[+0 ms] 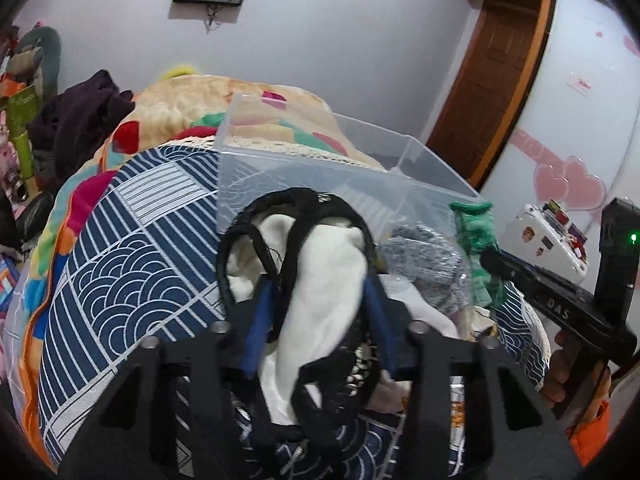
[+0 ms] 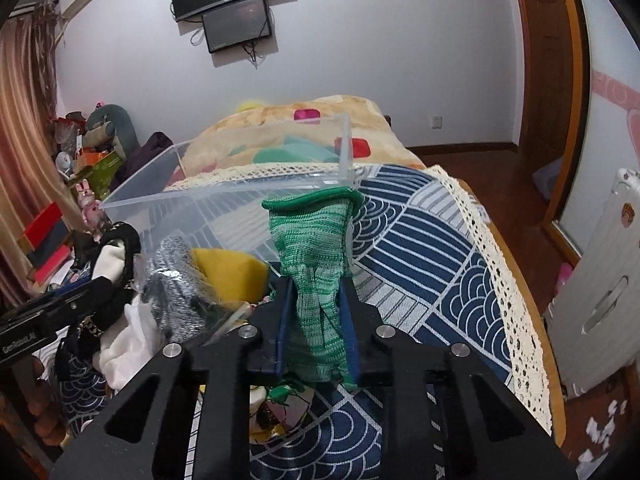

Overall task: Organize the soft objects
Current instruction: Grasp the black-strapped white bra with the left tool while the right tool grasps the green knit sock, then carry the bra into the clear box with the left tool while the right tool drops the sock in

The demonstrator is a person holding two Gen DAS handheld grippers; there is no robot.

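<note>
My left gripper (image 1: 318, 292) is shut on a white and black garment (image 1: 320, 280) and holds it up in front of a clear plastic box (image 1: 304, 160) on the bed. My right gripper (image 2: 316, 292) is shut on a green knitted glove (image 2: 316, 248), held upright just before the box's near wall (image 2: 224, 204). The glove (image 1: 474, 240) and the right gripper's body (image 1: 560, 304) show at the right of the left wrist view. The garment (image 2: 112, 260) shows at the left of the right wrist view. A grey knitted item (image 2: 176, 292) and a yellow cloth (image 2: 228, 276) lie between the grippers.
The bed has a blue and white patterned cover (image 2: 420, 248) with a lace edge (image 2: 492, 248) and a colourful blanket (image 1: 180, 104) behind. Clutter stands at the far left (image 2: 88, 152). A wooden door (image 1: 492, 80) and floor (image 2: 500, 168) are to the right.
</note>
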